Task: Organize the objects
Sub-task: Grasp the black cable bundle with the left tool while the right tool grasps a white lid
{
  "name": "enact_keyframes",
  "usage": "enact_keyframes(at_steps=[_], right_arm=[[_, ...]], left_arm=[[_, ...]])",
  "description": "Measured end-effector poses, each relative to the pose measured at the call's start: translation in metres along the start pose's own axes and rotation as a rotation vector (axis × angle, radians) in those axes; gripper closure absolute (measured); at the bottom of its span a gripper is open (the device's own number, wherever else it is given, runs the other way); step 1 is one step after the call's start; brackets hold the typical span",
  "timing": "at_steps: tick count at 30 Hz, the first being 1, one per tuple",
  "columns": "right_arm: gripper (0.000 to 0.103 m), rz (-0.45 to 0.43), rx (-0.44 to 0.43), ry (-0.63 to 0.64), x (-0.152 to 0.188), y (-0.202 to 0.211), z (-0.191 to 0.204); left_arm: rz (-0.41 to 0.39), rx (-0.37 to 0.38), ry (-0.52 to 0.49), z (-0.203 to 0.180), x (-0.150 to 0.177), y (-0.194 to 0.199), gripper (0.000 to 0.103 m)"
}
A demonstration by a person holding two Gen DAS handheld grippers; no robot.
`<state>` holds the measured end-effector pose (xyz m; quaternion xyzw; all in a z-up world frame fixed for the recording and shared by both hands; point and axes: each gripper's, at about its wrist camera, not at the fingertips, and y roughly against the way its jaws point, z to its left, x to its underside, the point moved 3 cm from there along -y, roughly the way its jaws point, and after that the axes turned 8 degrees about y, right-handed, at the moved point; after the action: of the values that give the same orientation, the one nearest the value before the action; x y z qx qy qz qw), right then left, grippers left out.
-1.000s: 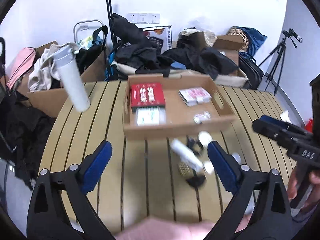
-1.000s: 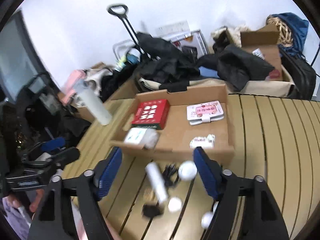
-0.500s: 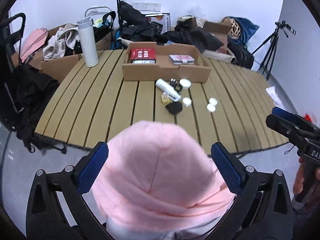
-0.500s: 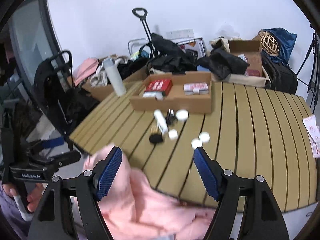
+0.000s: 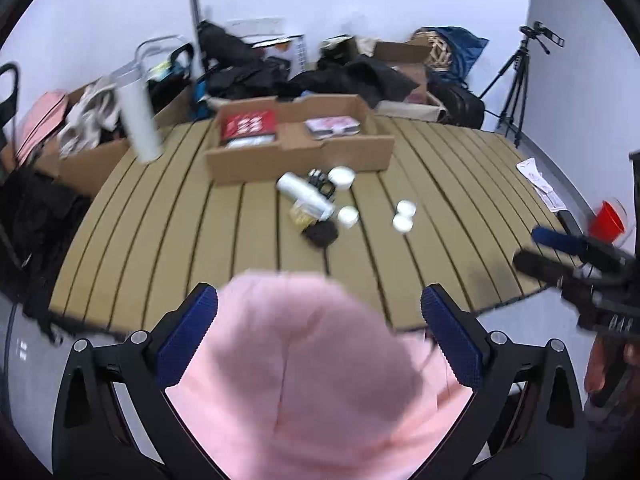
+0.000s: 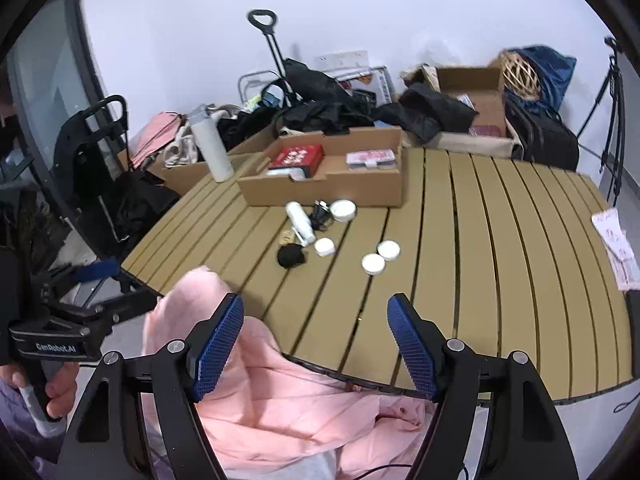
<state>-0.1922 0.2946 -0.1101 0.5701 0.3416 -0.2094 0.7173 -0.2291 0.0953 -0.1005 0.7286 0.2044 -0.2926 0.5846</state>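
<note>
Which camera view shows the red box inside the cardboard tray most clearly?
The right wrist view: the red box is sharp, its white print visible. In the left wrist view it is motion-blurred.

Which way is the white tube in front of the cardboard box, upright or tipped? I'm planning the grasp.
Tipped: the white tube lies on its side on the slatted table, among small white jars.
</note>
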Motion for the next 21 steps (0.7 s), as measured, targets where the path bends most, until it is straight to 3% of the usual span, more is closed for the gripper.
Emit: enact_keyframes(at_steps=[3,5,10,12,15,18,19,21], right_arm=[[0.025,0.018,0.013,-0.026,0.006,-0.020,-0.017],[0.029,0.021,0.021,-0.035,0.009,-0.032,-0.026],[0.037,0.051,0.021,-0.055,0.014,-0.081,-0.052],[0.042,0.053,0.024,-0.036,0.012,-0.102,-0.056],[0.046,0.078,0.033,-0.001,0.004,-0.136,-0.058],[0.049,0.098,0.048,0.038,-0.005,-0.164,-0.054],[0.053,0.113,0.064,0.054,-0.008,-0.174,-0.052],[0.071,0.143,0.076,0.067,-0.009,-0.191,-0.049]], left_arm=[[0.048,0.049,-0.006,-0.008,-0.019,-0.043,0.017],[0.115,0.052,0.013,-0.009,-0.028,-0.081,0.034],[0.239,0.030,0.118,-0.001,-0.033,-0.160,0.040],[0.260,0.017,0.139,0.001,-0.030,-0.176,0.044],[0.307,-0.005,0.162,0.003,-0.021,-0.196,0.059],[0.283,-0.008,0.133,0.001,-0.020,-0.198,0.069],[0.279,-0.008,0.139,0.001,-0.020,-0.197,0.069],[0.281,-0.004,0.143,0.002,-0.019,-0.196,0.070]])
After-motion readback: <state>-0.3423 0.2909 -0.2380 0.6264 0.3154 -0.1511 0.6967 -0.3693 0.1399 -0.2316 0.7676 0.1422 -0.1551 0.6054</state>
